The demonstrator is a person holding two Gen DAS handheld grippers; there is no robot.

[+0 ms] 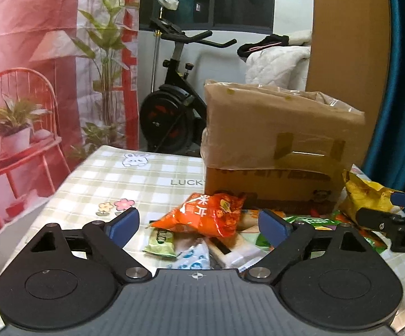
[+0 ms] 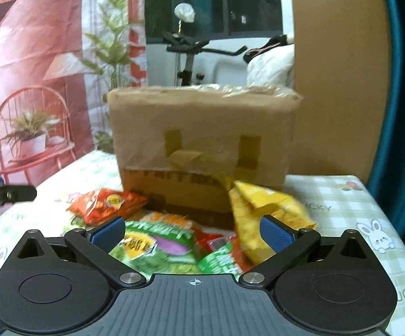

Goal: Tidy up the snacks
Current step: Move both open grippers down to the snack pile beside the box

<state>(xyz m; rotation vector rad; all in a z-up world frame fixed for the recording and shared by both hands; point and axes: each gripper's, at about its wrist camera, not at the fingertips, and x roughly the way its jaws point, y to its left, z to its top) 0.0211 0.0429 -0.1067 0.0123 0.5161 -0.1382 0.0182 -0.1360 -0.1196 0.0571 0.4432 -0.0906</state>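
Left tool (image 1: 199,226) released, jaws wide, nothing gripped; one orange snack bag (image 1: 205,214) lies between and beyond its tips. Right tool (image 2: 192,233) likewise released, over two green packets (image 2: 160,249) with one yellow bag (image 2: 261,218) beside. One taped cardboard box (image 2: 202,140) stands behind the pile. Only the left view shows a white-blue packet (image 1: 194,257). Checked cloth table (image 1: 135,176); exercise bike (image 1: 174,95) beyond.

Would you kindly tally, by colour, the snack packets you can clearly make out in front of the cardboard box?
orange packet: 1
yellow bag: 1
green packet: 3
white-and-blue packet: 1
Total: 6 clear; others in the pile are too hidden to count.
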